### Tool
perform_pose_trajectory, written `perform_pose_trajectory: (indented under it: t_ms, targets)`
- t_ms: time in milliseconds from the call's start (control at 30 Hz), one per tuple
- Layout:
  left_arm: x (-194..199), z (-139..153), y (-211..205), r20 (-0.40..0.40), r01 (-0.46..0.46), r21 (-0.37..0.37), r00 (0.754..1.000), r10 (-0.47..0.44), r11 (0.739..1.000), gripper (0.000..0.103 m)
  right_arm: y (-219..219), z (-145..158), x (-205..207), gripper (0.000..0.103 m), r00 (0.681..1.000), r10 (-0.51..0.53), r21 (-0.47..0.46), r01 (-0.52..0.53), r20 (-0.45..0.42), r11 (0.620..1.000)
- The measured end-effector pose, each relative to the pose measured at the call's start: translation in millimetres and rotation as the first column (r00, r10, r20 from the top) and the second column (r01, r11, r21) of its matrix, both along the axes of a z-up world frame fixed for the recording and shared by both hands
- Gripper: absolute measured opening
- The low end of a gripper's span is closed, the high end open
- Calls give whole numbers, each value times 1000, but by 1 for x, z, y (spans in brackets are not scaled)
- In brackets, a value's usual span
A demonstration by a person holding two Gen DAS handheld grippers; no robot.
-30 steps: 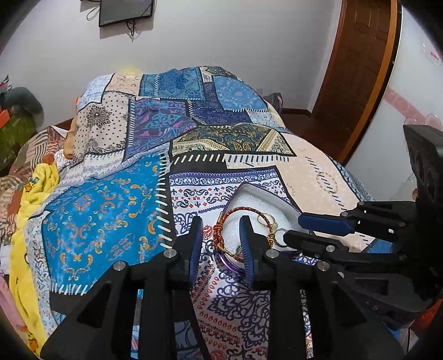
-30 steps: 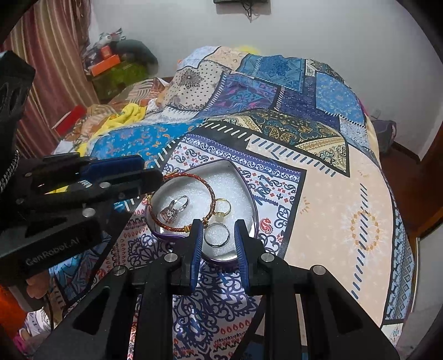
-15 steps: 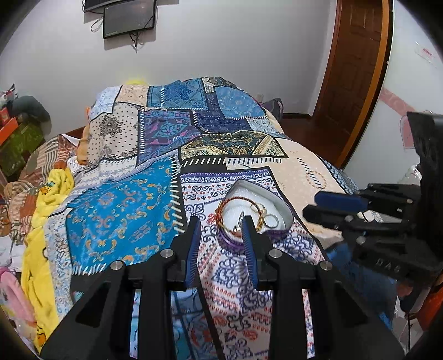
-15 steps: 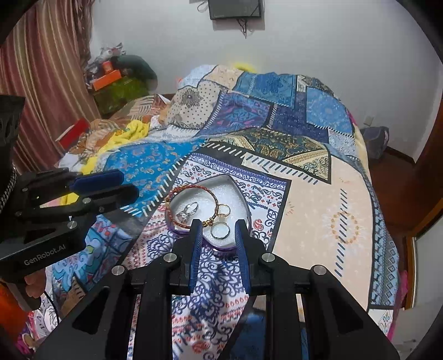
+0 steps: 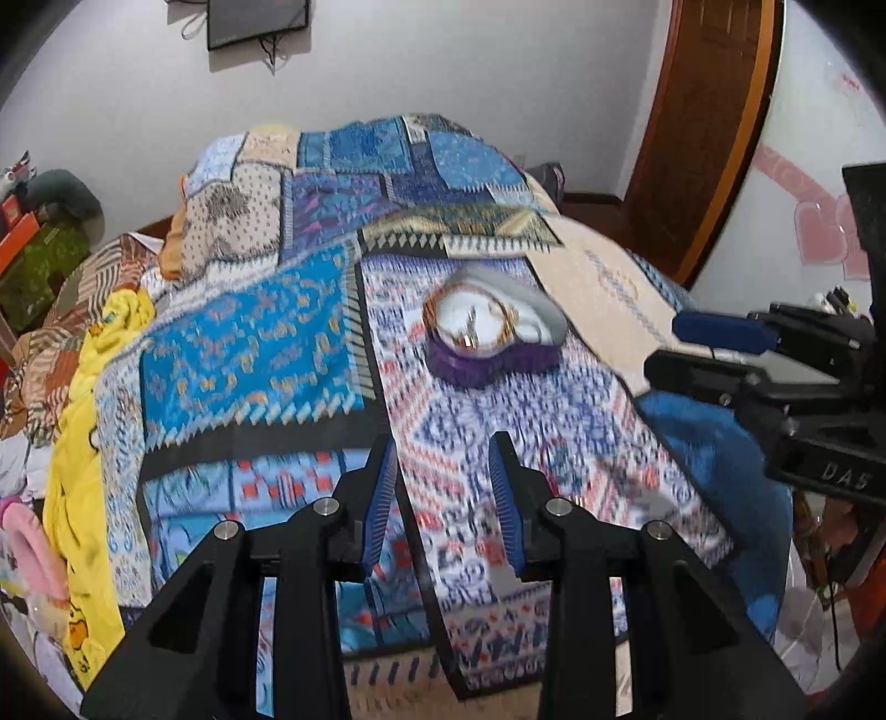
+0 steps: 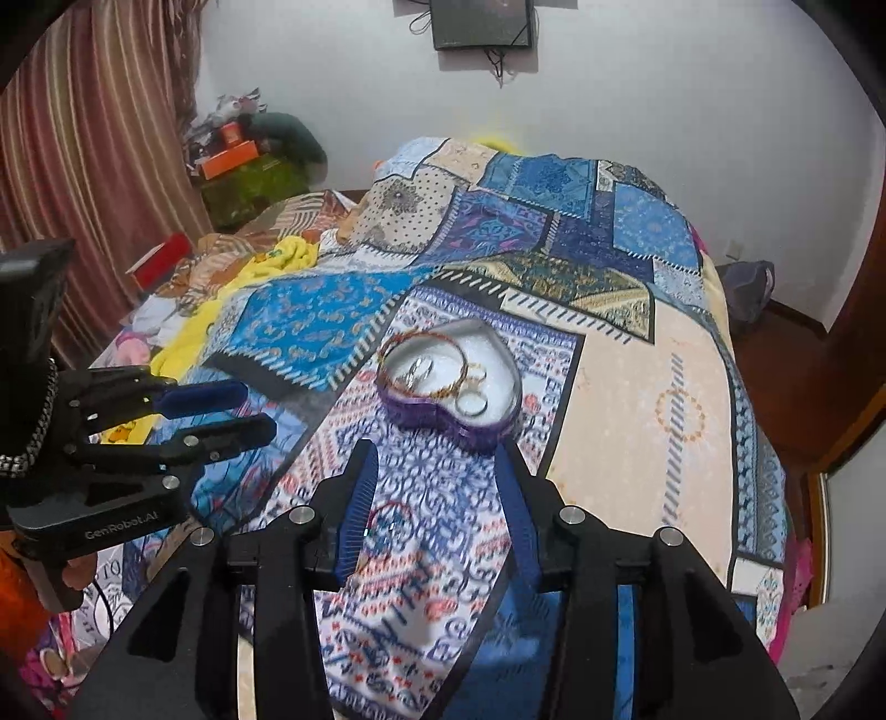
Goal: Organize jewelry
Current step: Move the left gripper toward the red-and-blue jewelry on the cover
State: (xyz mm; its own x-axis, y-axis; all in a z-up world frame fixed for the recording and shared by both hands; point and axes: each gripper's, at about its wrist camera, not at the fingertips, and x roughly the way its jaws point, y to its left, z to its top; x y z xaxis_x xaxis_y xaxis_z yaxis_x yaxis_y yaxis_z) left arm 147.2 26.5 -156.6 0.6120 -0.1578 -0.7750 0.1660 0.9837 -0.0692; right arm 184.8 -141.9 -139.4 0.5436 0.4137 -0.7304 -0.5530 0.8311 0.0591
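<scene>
A purple heart-shaped jewelry box (image 6: 451,418) with a white lining sits on the patterned bedspread (image 6: 609,387). It holds a red-and-gold bangle (image 6: 421,363), a silver ring (image 6: 472,402), a gold ring (image 6: 475,378) and a silver earring (image 6: 416,372). In the left wrist view the box (image 5: 490,363) is blurred. My left gripper (image 5: 443,498) is open and empty, well short of the box. My right gripper (image 6: 434,509) is open and empty, just in front of the box. Each gripper shows in the other's view: the right gripper (image 5: 714,354) and the left gripper (image 6: 221,412).
A yellow cloth (image 5: 88,443) and piled clothes lie along the bed's left side. A brown door (image 5: 703,127) stands at the right. A screen (image 6: 482,22) hangs on the far wall. Striped curtains (image 6: 83,166) and boxes (image 6: 232,149) fill the left corner.
Both grippers have pulled back from the jewelry box, which now sits farther away in both views. The jaws of both have opened wider. The jewelry stays in the box.
</scene>
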Motion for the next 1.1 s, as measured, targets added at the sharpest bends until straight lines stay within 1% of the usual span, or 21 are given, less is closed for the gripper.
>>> perform_pose_trajectory:
  t_ms: [67,200,300,433,567,800,1000,1067,1100]
  targets:
    - [-5,-7,-4,-22,18,4,1000,-18,1000,34,0,-5,-5,40,1000,-5,-21,5,8,1000]
    - [-11,-18,-14,-56,47,-2,997,-47,999,34,-1,-16,-11,40,1000,-8,-49,8,-5,999]
    - [-13,-26,-25,-85,70,-25,994,-72,997,34,-4,-23,-15,40,1000,-15,-63,14,-13,998]
    - [-14,-35,-40,-119,95,-54,988,-101,994,34,-13,-27,-18,40,999,-32,-59,31,-29,998]
    - [-19,-39,-50,-131,119,-91,983,-130,989,34,-21,-31,-18,40,998,-48,-54,46,-41,997]
    - [-20,-45,-64,-122,132,-89,982,-143,987,34,-27,-38,-18,40,996,-64,-51,61,-57,997]
    - [-15,-47,-65,-117,111,-96,986,-122,989,19,-27,-42,-19,40,996,-59,-46,56,-69,997]
    - [-16,-47,-65,-115,109,-97,986,-120,989,12,-27,-43,-20,40,996,-59,-46,55,-72,997]
    - [-16,-47,-65,-114,109,-96,986,-120,989,12,-27,-43,-20,40,996,-58,-46,55,-74,997]
